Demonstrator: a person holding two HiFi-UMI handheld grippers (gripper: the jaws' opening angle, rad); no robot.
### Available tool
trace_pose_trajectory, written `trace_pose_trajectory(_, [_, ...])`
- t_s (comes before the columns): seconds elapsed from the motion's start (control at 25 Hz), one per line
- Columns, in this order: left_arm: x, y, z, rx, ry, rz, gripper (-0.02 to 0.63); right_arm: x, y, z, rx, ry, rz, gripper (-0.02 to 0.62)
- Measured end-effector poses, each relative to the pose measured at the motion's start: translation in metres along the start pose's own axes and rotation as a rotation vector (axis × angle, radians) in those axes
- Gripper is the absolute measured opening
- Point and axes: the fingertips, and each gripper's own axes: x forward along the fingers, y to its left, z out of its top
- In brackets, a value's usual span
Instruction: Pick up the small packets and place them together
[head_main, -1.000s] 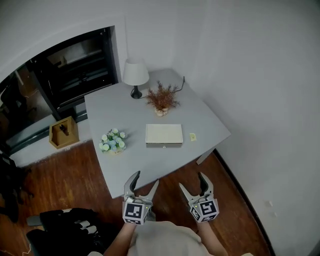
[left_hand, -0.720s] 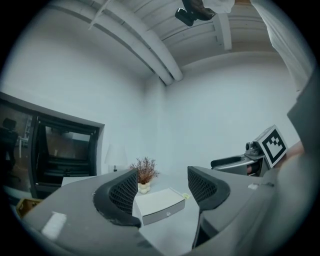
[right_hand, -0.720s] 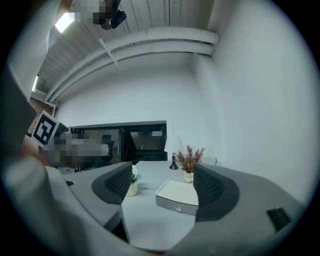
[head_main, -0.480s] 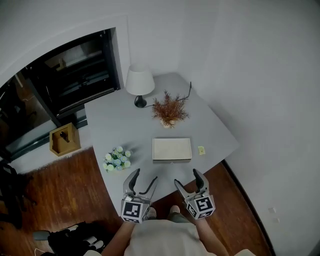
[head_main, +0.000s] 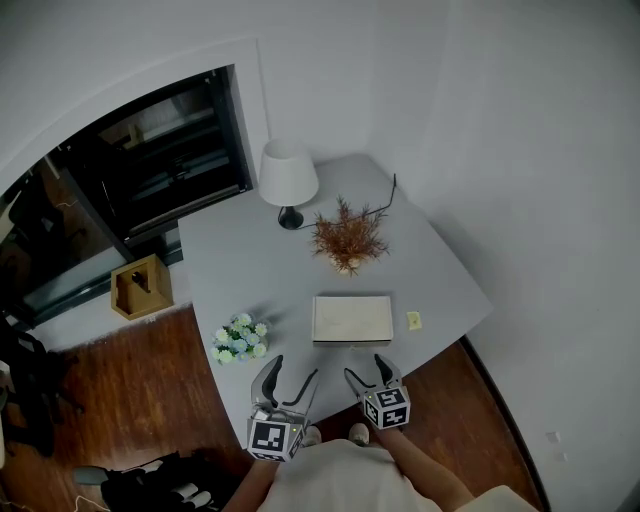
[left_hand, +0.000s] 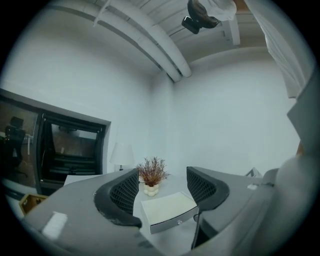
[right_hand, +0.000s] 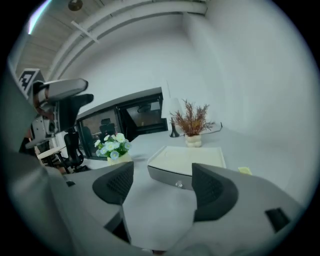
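One small yellow packet (head_main: 414, 320) lies on the grey table (head_main: 240, 270), just right of a white drawer box (head_main: 352, 320). The right gripper view shows the same packet (right_hand: 245, 170) beside the box (right_hand: 187, 162). My left gripper (head_main: 292, 368) hangs open at the table's near edge, empty, pointing at the box (left_hand: 167, 212). The right gripper (head_main: 366, 368) is beside it, also open and empty, short of the box's drawer front. In their own views both the left gripper (left_hand: 162, 187) and the right gripper (right_hand: 162, 187) have jaws standing wide with nothing between them.
On the table stand a white lamp (head_main: 288, 175), a dried plant in a small pot (head_main: 347, 240) and a pot of pale flowers (head_main: 238, 340). A wooden box (head_main: 140, 287) and dark bags (head_main: 150, 490) sit on the wood floor at left. White walls close in behind and to the right.
Both grippers have come forward to the table's near edge, and the right one has sunk lower. The table and its objects sit nearer in the head view. Jaws stay open.
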Motion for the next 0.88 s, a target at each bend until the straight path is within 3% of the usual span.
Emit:
trace_pose_trajectory(0.2, [0.002,0.009,0.001,-0.049,0.01,0.019,0.285,0.053,-0.008,-0.044,0.127,0.17,0.06,0.36])
trace_pose_trajectory(0.4, [-0.002,0.019,0.009,-0.072,0.005,0.05,0.285,0.089,-0.018,-0.07,0.132,0.3,0.03,0.36])
trace_pose_trajectory(0.48, [-0.004,0.02,0.008,-0.07,0.008,0.06,0.285,0.097,-0.025,-0.081,0.188,0.356,0.005,0.36])
trace_pose_trajectory(0.56, [-0.007,0.021,0.008,-0.071,0.01,0.071,0.285,0.101,-0.028,-0.088,0.253,0.387,-0.011,0.218])
trace_pose_trajectory(0.84, [-0.016,0.02,0.002,-0.08,0.025,0.099,0.285,0.111,-0.048,-0.087,0.276,0.422,-0.081,0.213])
trace_pose_trajectory(0.88, [-0.017,0.019,0.001,-0.082,0.029,0.102,0.285,0.111,-0.052,-0.086,0.284,0.425,-0.091,0.182])
